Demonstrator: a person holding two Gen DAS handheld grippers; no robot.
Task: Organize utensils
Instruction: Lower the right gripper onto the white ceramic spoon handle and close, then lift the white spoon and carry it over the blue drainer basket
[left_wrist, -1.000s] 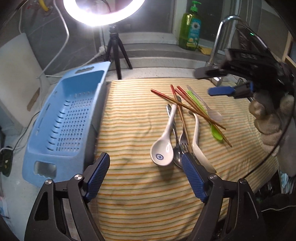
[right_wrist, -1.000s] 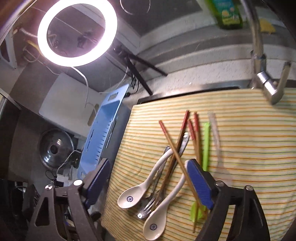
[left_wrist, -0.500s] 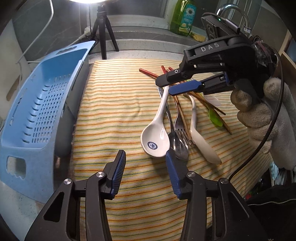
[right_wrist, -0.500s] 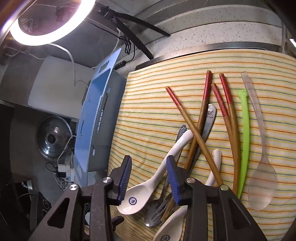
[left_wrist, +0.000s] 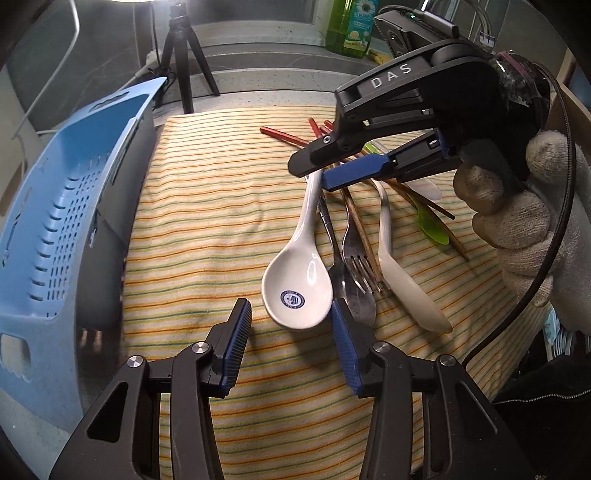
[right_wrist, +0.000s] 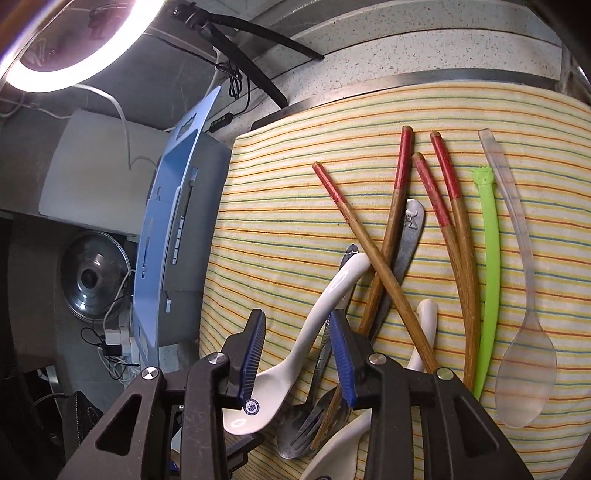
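A pile of utensils lies on a striped cloth (left_wrist: 207, 206). It holds a white ceramic spoon (left_wrist: 297, 291), a second white spoon (left_wrist: 406, 291), a metal fork (left_wrist: 360, 258), a metal spoon (left_wrist: 347, 291), red-tipped chopsticks (right_wrist: 369, 236), a green plastic spoon (right_wrist: 489, 266) and a clear one (right_wrist: 524, 354). My left gripper (left_wrist: 291, 308) hovers half open at the white spoon's bowl, its pads not pressing on it. My right gripper (right_wrist: 297, 332) straddles that spoon's handle (right_wrist: 321, 317); its jaws stand apart and one pad is clear of the handle. In the left wrist view the right gripper (left_wrist: 325, 173) hangs over the handle.
A blue slotted basket (left_wrist: 55, 221) stands along the cloth's left edge. Behind the cloth are a tripod (left_wrist: 184, 55) and a green soap bottle (left_wrist: 351, 26). A gloved hand (left_wrist: 517, 206) holds the right gripper. A pot lid (right_wrist: 92, 280) lies below the counter at the left.
Both grippers have come down toward the utensil pile and their jaws have narrowed. The right gripper has moved in over the white spoon's handle.
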